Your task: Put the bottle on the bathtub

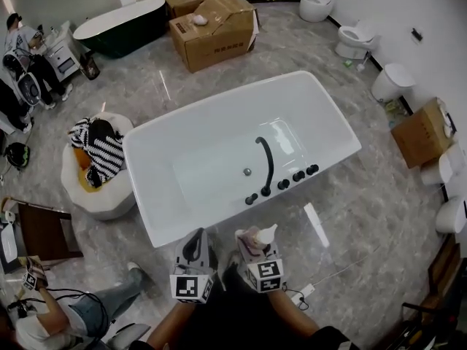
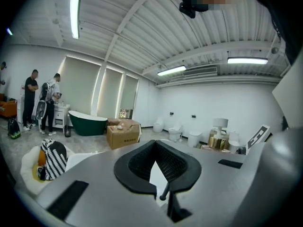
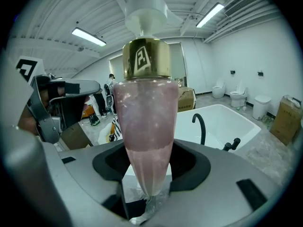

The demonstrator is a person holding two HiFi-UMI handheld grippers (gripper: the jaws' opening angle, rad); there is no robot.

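Filling the middle of the head view, the white rectangular bathtub (image 1: 211, 114) lies beyond both tools, black curved faucet (image 1: 265, 162) on its near side. At its near rim, the left gripper (image 1: 195, 246) (image 2: 156, 167) has its jaws drawn together, tips meeting on nothing. Just beside it, the right gripper (image 1: 252, 245) (image 3: 147, 174) clamps the narrow base of the pink translucent tapered bottle (image 1: 260, 239) (image 3: 144, 126). Its long axis runs out along the jaws, gold collar and white pump cap (image 3: 147, 13) pointing away from the gripper toward the tub, not yet over it.

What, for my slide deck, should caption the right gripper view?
Right gripper clamps pink pump bottle upright, white bathtub ahead.
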